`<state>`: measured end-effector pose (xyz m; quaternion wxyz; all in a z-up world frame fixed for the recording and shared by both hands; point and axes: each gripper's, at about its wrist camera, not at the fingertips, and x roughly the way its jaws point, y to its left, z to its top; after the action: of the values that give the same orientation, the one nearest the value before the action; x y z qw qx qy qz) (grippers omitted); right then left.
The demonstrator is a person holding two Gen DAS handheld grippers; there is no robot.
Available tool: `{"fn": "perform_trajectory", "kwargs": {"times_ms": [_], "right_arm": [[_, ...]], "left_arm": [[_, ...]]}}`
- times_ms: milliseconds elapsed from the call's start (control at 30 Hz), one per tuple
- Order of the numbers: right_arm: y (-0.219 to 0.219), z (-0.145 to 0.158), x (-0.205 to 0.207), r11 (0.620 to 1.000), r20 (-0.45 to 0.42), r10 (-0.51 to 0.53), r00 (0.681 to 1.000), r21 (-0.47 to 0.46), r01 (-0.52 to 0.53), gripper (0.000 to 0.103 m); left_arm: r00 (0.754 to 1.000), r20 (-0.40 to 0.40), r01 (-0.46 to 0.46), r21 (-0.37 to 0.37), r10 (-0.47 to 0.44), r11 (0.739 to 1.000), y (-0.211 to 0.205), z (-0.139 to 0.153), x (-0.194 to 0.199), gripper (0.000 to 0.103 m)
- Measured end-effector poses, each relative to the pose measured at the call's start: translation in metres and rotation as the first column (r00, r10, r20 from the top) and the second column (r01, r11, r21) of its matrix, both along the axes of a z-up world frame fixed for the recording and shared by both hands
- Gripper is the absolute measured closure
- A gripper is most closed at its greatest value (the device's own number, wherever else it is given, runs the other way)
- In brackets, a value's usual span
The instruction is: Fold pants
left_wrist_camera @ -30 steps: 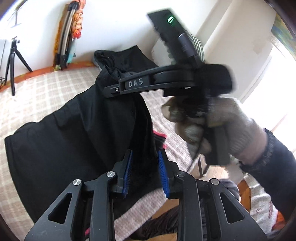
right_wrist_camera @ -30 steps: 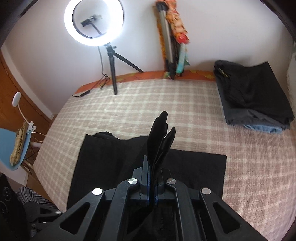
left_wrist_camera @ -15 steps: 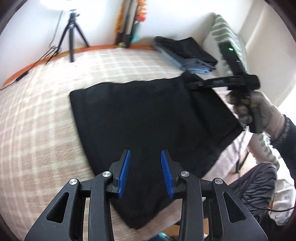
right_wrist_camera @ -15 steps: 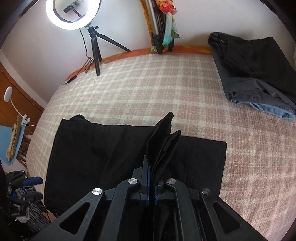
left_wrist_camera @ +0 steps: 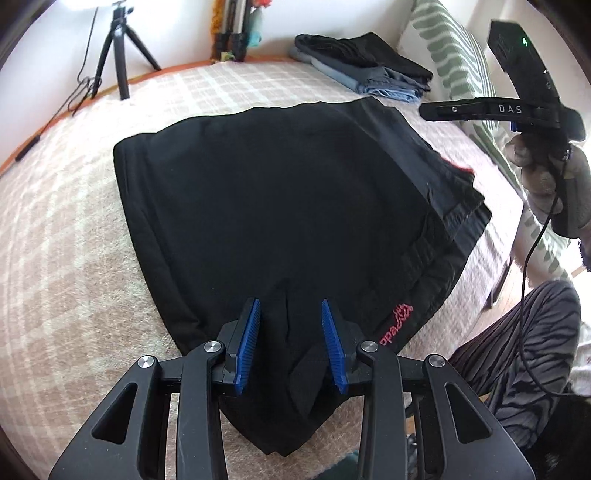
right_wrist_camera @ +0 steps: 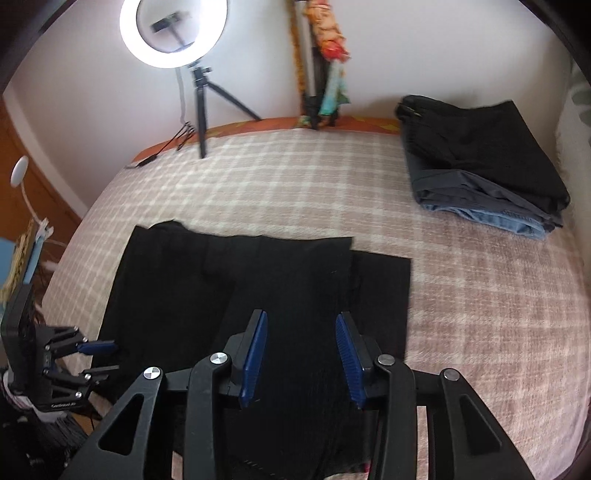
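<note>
Black pants [left_wrist_camera: 280,206] lie flat and folded on the checked bedspread [right_wrist_camera: 295,177], near its front edge, well apart from the stack of folded clothes [right_wrist_camera: 480,162] at the far right corner. Left gripper [left_wrist_camera: 290,332] low over the pants' near end, jaws part open; cloth lies between the pads, pads not pressing on it. Right gripper [right_wrist_camera: 301,354] over the pants' right half; jaws have just been opening, now apart, cloth below, nothing held. Ring light [right_wrist_camera: 173,31] beyond the bedspread's far edge
</note>
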<state>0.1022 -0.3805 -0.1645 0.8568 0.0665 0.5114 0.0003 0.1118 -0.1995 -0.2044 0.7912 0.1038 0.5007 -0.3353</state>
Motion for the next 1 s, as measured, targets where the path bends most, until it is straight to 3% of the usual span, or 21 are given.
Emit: {"fn": "perform_trajectory", "kwargs": {"times_ms": [100,200,433,533,667,867,1000], "right_arm": [[0.025,-0.008,-0.003,0.997,-0.019,0.066,0.998,-0.029,-0.067,0.062],[0.045,-0.023,-0.007,0.988,-0.055,0.111,0.992,-0.104,-0.116,0.064],[0.040,-0.063,-0.012,0.986,-0.120,0.074,0.990,-0.137,-0.090,0.064],[0.041,-0.061,-0.010,0.987,-0.114,0.058,0.992,-0.141,-0.074,0.064],[0.050,-0.045,-0.007,0.995,-0.078,0.057,0.995,-0.073,-0.063,0.064],[0.097,-0.016,0.013,0.987,-0.025,0.158,0.987,0.005,-0.158,0.060],[0.138,-0.012,0.037,0.972,-0.035,0.231,0.972,0.058,-0.229,0.058]], "left_arm": [[1.000,-0.006,-0.016,-0.015,0.016,1.000,0.006,0.002,-0.003,0.070],[0.996,-0.026,-0.089,-0.055,0.088,0.995,0.025,0.006,0.000,0.070],[0.971,-0.061,-0.237,-0.108,0.232,0.965,0.063,0.003,0.003,0.069],[0.957,-0.079,-0.286,-0.122,0.278,0.951,0.068,-0.002,0.003,0.064],[0.939,-0.110,-0.339,-0.154,0.325,0.928,0.076,-0.009,0.001,0.064],[0.938,-0.144,-0.341,-0.216,0.316,0.915,0.077,-0.012,0.000,0.064],[0.927,-0.192,-0.367,-0.277,0.323,0.888,0.082,-0.013,0.002,0.064]]}}
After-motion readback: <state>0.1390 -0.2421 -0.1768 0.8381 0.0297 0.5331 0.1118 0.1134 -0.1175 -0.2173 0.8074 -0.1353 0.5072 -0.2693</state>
